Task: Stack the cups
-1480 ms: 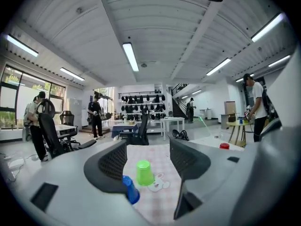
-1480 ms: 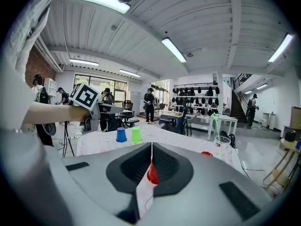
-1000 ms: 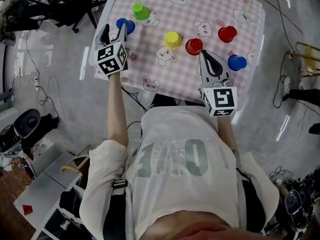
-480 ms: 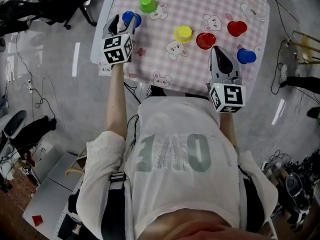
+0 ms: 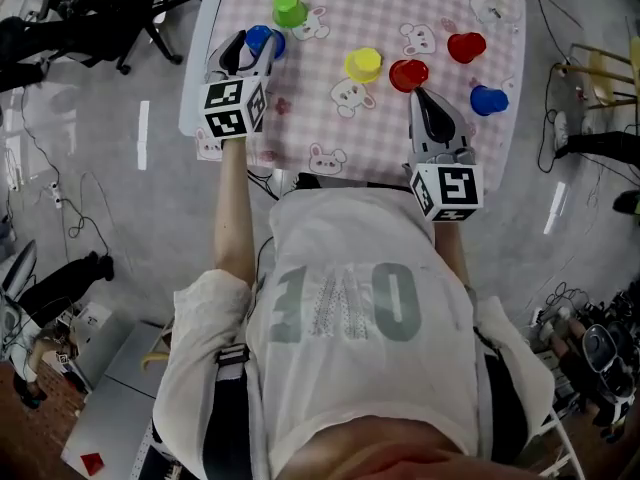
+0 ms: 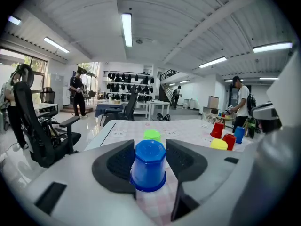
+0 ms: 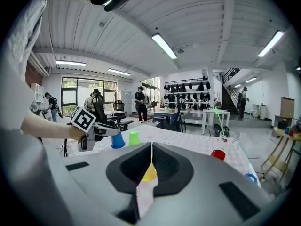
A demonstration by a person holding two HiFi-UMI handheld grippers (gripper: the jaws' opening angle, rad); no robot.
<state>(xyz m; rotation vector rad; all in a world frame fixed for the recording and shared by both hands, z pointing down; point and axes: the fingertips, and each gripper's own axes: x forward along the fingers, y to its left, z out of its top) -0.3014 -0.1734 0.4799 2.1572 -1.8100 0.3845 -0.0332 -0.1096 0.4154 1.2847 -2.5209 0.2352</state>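
Pink checked cloth printed with cartoon bunnies covers the table [image 5: 385, 128], which stands in a wide workshop hall with office chairs and desks behind it. 6 cups stand on it upside down and apart from one another, none stacked yet, so the task looks to be at its first pick.

The left gripper [image 5: 250, 50] reaches in low from the table's near-left edge, with the blue cup [image 6: 148, 165] standing between its jaws. They have just been closing on the cup. One pad sits against its side, but a sliver of cloth shows at the other, so I judge it straddled, not yet clenched. Coming in nearly level suits a grip on the cup's tapered wall. The green cup [image 5: 288, 8] just behind is probably where it will go.

The right gripper [image 5: 418, 98] waits at the near edge with its jaws pressed together on nothing. It points between the yellow cup [image 5: 363, 65] and the red cup [image 5: 408, 74], which stand close together just ahead. A second red cup [image 5: 466, 46] and a second blue cup [image 5: 488, 99] stand further right.

As for writing, the marker cubes [image 5: 235, 110] carry only black-and-white square patterns. The person's shirt [image 5: 345, 308] has large letters, seen upside down, that seem to read "ONE". The cups show no labels.
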